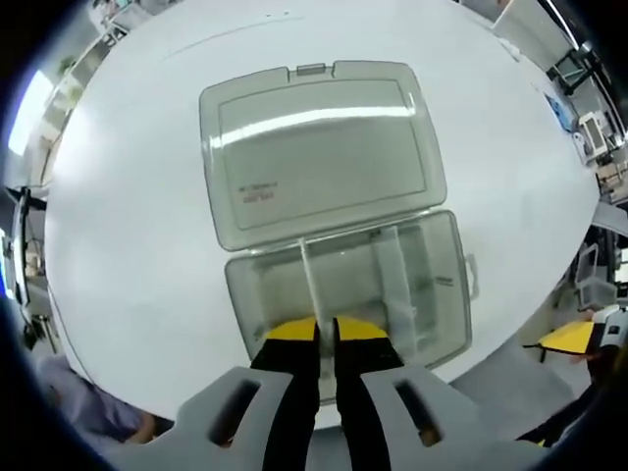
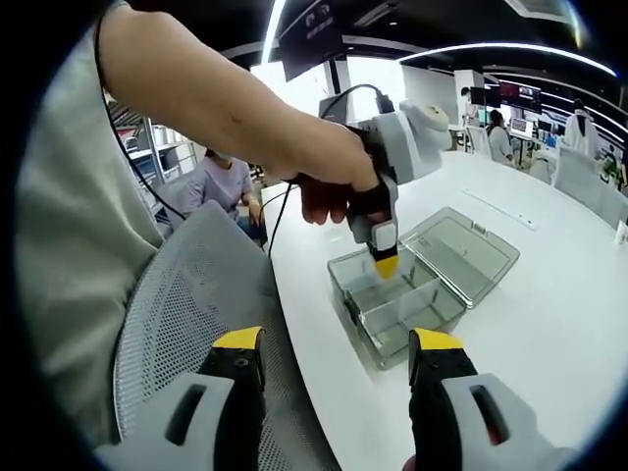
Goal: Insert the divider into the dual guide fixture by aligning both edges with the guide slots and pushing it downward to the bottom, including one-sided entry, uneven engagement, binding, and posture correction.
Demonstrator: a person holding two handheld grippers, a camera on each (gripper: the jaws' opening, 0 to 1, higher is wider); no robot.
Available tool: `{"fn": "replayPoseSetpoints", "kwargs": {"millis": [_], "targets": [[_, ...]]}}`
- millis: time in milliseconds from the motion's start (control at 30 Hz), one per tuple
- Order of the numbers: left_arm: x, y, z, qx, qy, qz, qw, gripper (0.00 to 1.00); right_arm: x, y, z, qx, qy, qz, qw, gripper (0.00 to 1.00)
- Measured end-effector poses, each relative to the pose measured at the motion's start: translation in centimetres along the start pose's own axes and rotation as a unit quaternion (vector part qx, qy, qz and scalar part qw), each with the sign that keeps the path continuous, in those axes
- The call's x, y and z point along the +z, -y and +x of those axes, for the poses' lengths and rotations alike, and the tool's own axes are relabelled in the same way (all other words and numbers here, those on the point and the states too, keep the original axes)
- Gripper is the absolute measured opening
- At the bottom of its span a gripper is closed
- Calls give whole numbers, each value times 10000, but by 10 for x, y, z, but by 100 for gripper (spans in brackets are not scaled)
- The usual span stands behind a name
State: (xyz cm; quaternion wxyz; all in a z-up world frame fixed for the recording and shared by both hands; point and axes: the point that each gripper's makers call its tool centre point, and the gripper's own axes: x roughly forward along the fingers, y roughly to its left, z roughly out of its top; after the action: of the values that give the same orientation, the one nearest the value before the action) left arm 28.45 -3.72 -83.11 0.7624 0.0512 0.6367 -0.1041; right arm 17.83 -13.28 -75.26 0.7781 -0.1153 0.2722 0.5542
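A clear plastic box [image 1: 432,294] lies on the white table [image 1: 128,226], its lid [image 1: 319,157] folded back flat. My left gripper [image 1: 327,332] is shut on a thin clear divider [image 1: 310,285], which stands on edge across the box's left part. A second divider [image 1: 396,285] stands further right in the box. In the right gripper view, a hand holds the left gripper [image 2: 386,263] pointing down into the box [image 2: 407,319]. My right gripper [image 2: 339,355] is open, holds nothing and hovers off the table's edge, well away from the box.
A grey mesh chair [image 2: 186,314] stands beside the table [image 2: 549,334] under my right gripper. The person's arm [image 2: 216,98] reaches across the right gripper view. People sit further back in the room. The right gripper's yellow tip [image 1: 569,339] pokes in at the left gripper view's right edge.
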Motion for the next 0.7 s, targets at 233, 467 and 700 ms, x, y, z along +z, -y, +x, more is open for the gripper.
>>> {"fn": "replayPoseSetpoints", "kwargs": {"millis": [233, 467, 700], "targets": [[-1, 1, 1, 4, -5, 45, 10000, 2, -1, 0, -1, -8, -6, 21, 10000, 56], [0, 1, 1, 16, -3, 166, 9999, 2, -3, 1, -1, -10, -16, 27, 10000, 56], [0, -4, 1, 17, 6, 82, 10000, 2, -3, 1, -1, -10, -22, 40, 10000, 56]]}}
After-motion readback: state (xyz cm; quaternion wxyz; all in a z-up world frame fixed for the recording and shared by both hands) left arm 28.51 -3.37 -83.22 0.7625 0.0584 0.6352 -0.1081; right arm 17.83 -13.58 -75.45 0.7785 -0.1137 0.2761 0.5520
